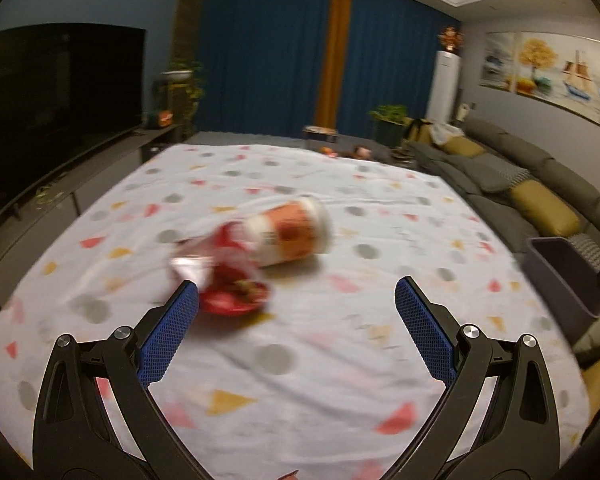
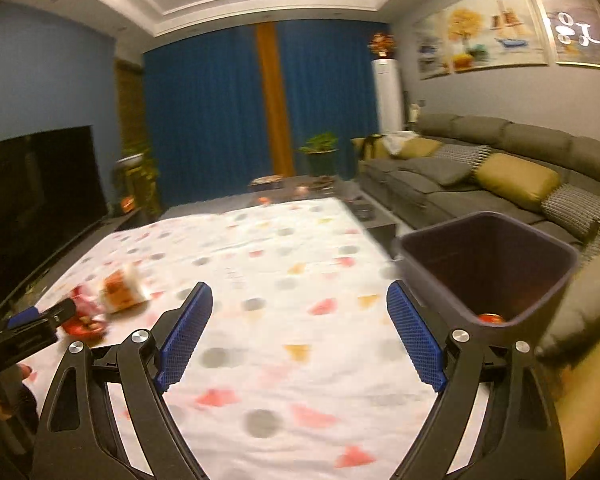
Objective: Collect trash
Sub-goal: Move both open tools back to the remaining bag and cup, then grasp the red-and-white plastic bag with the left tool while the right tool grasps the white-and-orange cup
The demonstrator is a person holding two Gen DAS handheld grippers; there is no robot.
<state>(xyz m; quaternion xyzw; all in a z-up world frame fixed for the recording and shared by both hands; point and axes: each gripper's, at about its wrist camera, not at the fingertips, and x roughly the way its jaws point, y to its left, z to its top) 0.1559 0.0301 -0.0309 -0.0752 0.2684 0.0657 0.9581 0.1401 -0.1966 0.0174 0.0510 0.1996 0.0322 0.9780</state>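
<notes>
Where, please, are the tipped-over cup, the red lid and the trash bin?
tipped-over cup [image 1: 290,232]: left wrist view, on its orange side wall.
red lid [image 1: 236,300]: left wrist view, on its top face.
trash bin [image 2: 488,216]: right wrist view, on its far rim.

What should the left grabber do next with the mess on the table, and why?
Probably ease the left gripper forward and a bit left so its open jaws straddle the red wrapper. That wrapper lies nearest, just past its left fingertip, beside the tipped-over cup on the tablecloth, and nothing is held yet. The bin waits on the right.
</notes>
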